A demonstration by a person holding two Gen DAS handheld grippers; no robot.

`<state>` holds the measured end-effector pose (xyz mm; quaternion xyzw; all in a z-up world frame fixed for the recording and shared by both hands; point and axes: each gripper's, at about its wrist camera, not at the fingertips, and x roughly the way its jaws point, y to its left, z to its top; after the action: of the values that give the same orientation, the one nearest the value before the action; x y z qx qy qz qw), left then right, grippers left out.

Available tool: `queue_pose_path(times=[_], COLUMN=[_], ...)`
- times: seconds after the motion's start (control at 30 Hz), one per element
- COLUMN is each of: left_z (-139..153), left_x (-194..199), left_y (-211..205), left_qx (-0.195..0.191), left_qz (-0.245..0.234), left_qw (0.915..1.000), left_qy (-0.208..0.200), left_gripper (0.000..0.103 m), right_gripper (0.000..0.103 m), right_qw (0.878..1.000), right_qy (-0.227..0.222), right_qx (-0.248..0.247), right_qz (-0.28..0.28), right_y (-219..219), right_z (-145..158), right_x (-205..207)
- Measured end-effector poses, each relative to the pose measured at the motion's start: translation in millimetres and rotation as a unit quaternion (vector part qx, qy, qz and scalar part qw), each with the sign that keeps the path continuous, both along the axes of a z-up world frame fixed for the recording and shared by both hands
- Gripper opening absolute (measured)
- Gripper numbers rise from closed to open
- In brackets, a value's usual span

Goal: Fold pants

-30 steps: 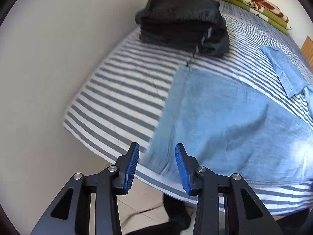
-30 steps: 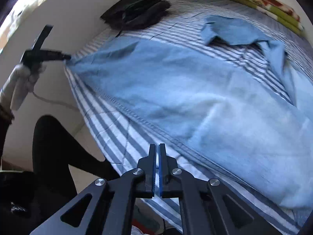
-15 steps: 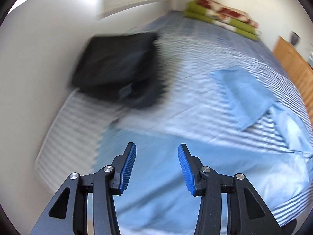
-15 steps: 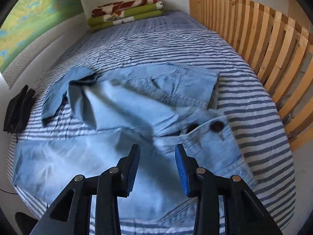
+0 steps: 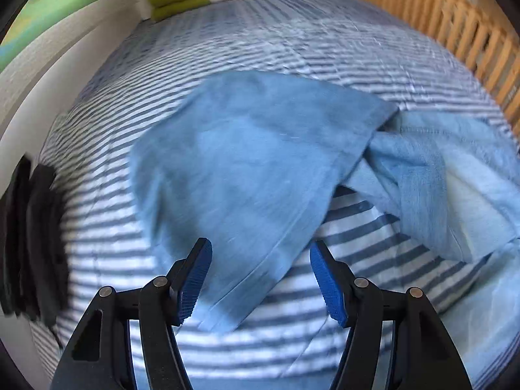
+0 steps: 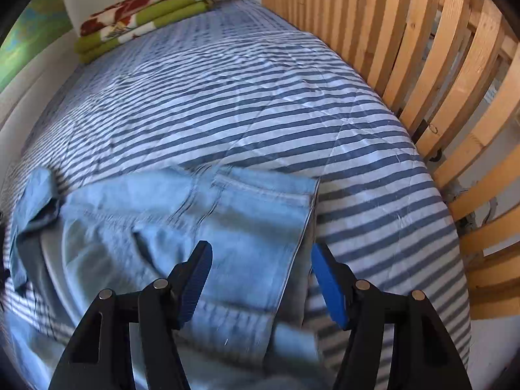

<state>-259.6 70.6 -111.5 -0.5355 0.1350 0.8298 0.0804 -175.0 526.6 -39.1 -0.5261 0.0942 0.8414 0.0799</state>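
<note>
Right now the light blue pants (image 5: 253,169) lie spread and rumpled across the striped bed cover (image 5: 292,42), filling the near half of the bed. Seen from the left wrist, one pant leg runs from the middle of the bed toward the near edge, and its narrow end lies just below the left gripper (image 5: 260,279). The fingers (image 5: 195,279) of this gripper are spread and opening further; the leg's end shows in the gap between them, but the blue pads do not press on it. To the right, the rest of the cloth bunches in folds. At the far left edge of that view sits a dark stack of clothes (image 5: 32,247), blurred.

From the right wrist, the waist part of the pants lies at the near centre, with one straight edge running down toward the right gripper (image 6: 260,279). Its fingers (image 6: 196,279) are likewise apart and opening, hovering over the denim with nothing pinched.

At the far end of the bed rests a folded green and red blanket (image 6: 139,16) against the wall. A wooden slatted frame (image 6: 422,65) stands along the right side of the bed.
</note>
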Motion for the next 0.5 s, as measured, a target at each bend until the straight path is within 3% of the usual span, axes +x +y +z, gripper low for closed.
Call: queue_pose_path(times=[0.23,0.27,0.33,0.4,0.43,0.47,0.5], left_z=[-54,-54,-50,-42,-37,-32,-27], left_x=[-35,-38,-43,-43,-41,-39,-38], left_y=[54,55,50,43,39,35,30], left_qx=[-0.106,-0.101,-0.08,-0.064,-0.065,-0.073,-0.082], left_qz=[-0.035,-0.035,-0.031,-0.031,-0.033,-0.027,-0.022], left_qw=[0.9937,0.9942,0.9963,0.9974,0.9972,0.9965,0.9956], left_qy=[0.009,0.016,0.01,0.011,0.018,0.028,0.038], left_gripper=[0.065,0.06,0.021,0.011,0.004,0.002,0.002], right_gripper=[0.064,0.064,0.064,0.062,0.043,0.028,0.005], right_qw=[0.999,0.998,0.995,0.993,0.993,0.994,0.994], right_qy=[-0.03,-0.032,-0.025,-0.015,-0.013,-0.02,-0.025], right_qx=[-0.029,-0.057,-0.101,-0.116,-0.115,-0.102,-0.093], right_qz=[-0.01,-0.004,0.0,0.014,0.029,0.039,0.042], right_y=[25,26,26,22,18,14,11], right_z=[-28,-31,-30,-22,-17,-14,-10], right_x=[-31,-32,-27,-21,-19,-19,-19])
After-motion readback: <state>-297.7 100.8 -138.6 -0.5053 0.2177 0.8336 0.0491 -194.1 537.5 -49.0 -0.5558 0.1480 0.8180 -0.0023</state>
